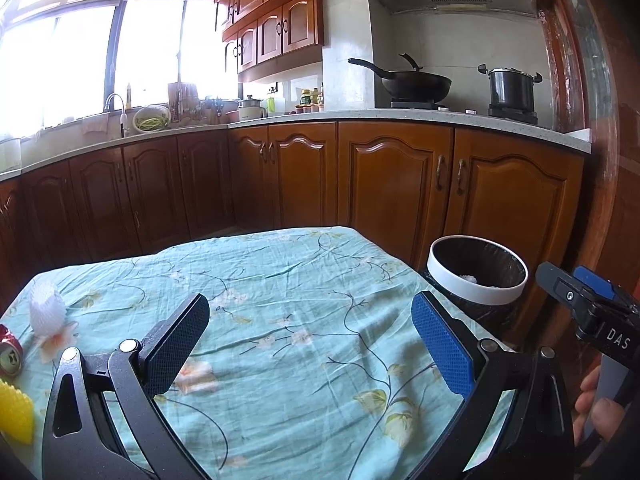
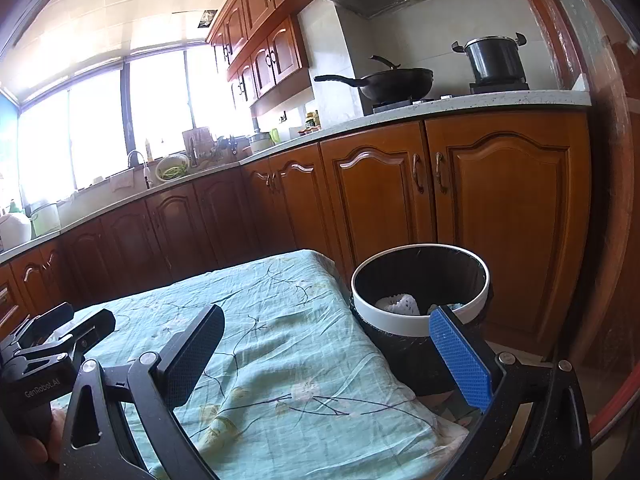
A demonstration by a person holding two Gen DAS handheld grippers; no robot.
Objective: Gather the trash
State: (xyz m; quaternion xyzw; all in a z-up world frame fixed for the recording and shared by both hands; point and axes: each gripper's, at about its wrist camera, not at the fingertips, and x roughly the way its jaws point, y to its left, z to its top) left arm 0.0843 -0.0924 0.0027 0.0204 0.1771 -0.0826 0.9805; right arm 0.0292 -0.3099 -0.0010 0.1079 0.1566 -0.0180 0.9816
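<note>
Trash left at the surface's left edge, both grippers empty.

We saw a white foam net (image 1: 47, 307), a crushed can (image 1: 9, 354) and a yellow piece (image 1: 15, 412) by the left edge of the surface (image 1: 280, 280); the bin (image 2: 420, 300) stood off its right edge. We judged the net light and squashy, best pinched across its middle. Our left gripper (image 1: 310, 346) and right gripper (image 2: 326, 354) were wide open, holding nothing.

Red can (image 1: 9, 354) and yellow item (image 1: 15, 416) cut by left edge; bin (image 2: 420, 320) contents partly hidden.

White foam net (image 1: 47, 307), crushed can (image 1: 10, 354) on table; bin (image 2: 420, 322) beside.
</note>
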